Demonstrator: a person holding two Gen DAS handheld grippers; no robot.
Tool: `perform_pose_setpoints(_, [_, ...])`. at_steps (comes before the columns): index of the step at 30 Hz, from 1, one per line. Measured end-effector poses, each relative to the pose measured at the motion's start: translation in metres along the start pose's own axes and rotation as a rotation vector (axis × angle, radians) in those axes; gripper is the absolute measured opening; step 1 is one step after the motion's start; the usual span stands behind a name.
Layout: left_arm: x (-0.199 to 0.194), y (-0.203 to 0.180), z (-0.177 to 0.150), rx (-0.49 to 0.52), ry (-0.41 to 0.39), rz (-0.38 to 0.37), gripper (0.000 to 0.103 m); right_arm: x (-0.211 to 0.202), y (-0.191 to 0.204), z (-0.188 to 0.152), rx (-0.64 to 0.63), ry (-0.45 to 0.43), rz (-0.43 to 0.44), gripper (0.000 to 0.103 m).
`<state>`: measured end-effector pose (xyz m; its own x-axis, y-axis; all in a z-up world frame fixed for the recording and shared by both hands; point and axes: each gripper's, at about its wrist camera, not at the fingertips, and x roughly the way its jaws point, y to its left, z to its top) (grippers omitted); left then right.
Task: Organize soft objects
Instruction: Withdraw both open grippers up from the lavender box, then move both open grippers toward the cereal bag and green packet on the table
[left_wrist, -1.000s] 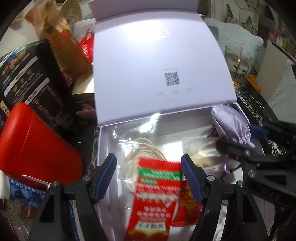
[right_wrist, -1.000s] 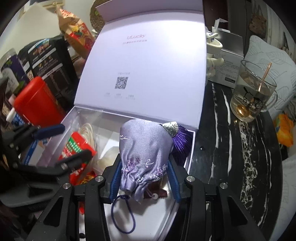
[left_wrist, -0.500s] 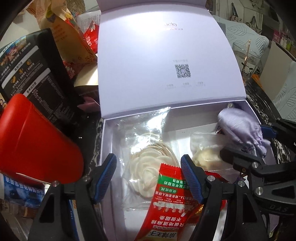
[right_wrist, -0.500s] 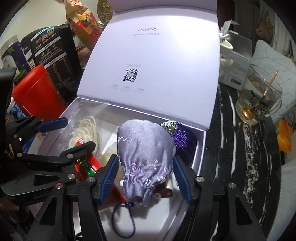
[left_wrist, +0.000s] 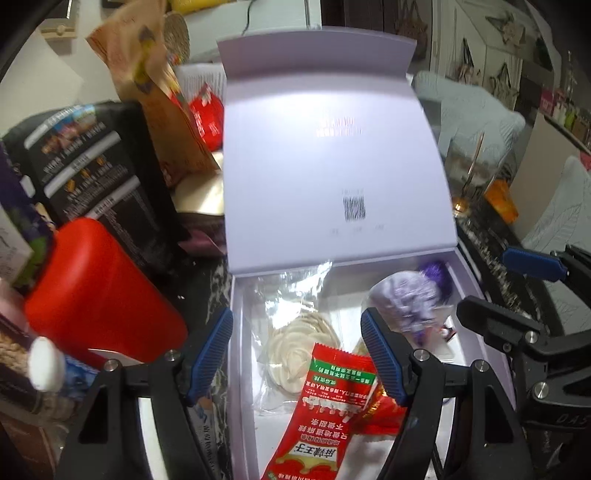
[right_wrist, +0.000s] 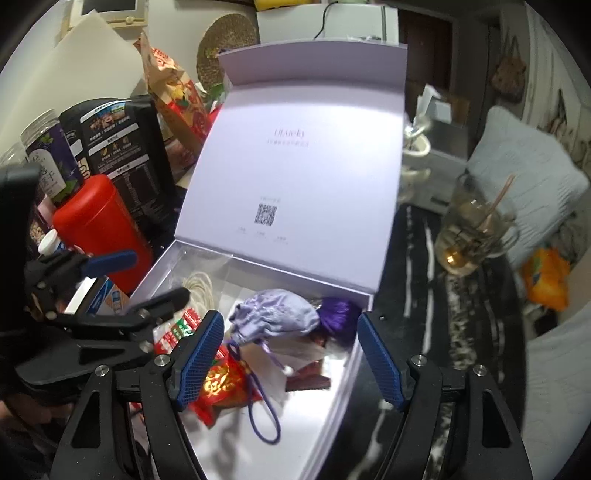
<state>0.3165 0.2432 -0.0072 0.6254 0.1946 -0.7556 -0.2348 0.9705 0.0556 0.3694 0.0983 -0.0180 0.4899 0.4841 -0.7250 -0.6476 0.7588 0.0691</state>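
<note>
Right wrist: pouch lies crosswise in box, both claws wide, empty.

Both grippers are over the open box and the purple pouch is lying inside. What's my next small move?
Probably lift the right gripper clear of the box. It is open, and the purple pouch lies loose inside beside the red packet. The left gripper is open too, holding nothing.
</note>
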Motion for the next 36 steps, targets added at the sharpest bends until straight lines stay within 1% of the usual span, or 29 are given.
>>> perform_pose_setpoints(4, [-0.026,0.000,0.006,-0.008,-0.047,-0.007,0.072,-0.022,-0.002,0.003,0.029,-0.027,0.004,0.076])
perform_pose_setpoints(14, [-0.088,-0.006,0.017,-0.009,-0.185,-0.022,0.072,-0.091,0.011,0.013,0.007,-0.144,-0.051,0.076])
perform_pose_setpoints(20, [-0.121,-0.008,0.013,-0.002,-0.237,-0.042,0.072,-0.132,0.022,0.008,-0.012,-0.214,-0.073,0.076])
perform_pose_setpoints(25, [-0.151,-0.011,0.003,0.005,-0.285,-0.056,0.072,-0.168,0.032,-0.005,-0.017,-0.290,-0.090,0.079])
perform_pose_setpoints(27, [-0.163,-0.013,-0.001,0.014,-0.306,-0.056,0.084,-0.183,0.037,-0.011,-0.024,-0.319,-0.103,0.083])
perform_pose_setpoints(28, [-0.169,-0.015,-0.003,0.017,-0.322,-0.053,0.093,-0.191,0.039,-0.014,-0.025,-0.333,-0.112,0.084])
perform_pose_setpoints(29, [-0.175,-0.016,-0.005,0.021,-0.339,-0.048,0.099,-0.196,0.039,-0.016,-0.025,-0.341,-0.116,0.085])
perform_pose_setpoints(32, [-0.192,-0.019,-0.013,0.039,-0.378,-0.033,0.100,-0.217,0.042,-0.027,-0.017,-0.371,-0.128,0.087])
perform_pose_setpoints(36, [-0.213,-0.022,-0.024,0.051,-0.402,-0.068,0.100,-0.238,0.044,-0.041,-0.005,-0.388,-0.142,0.091])
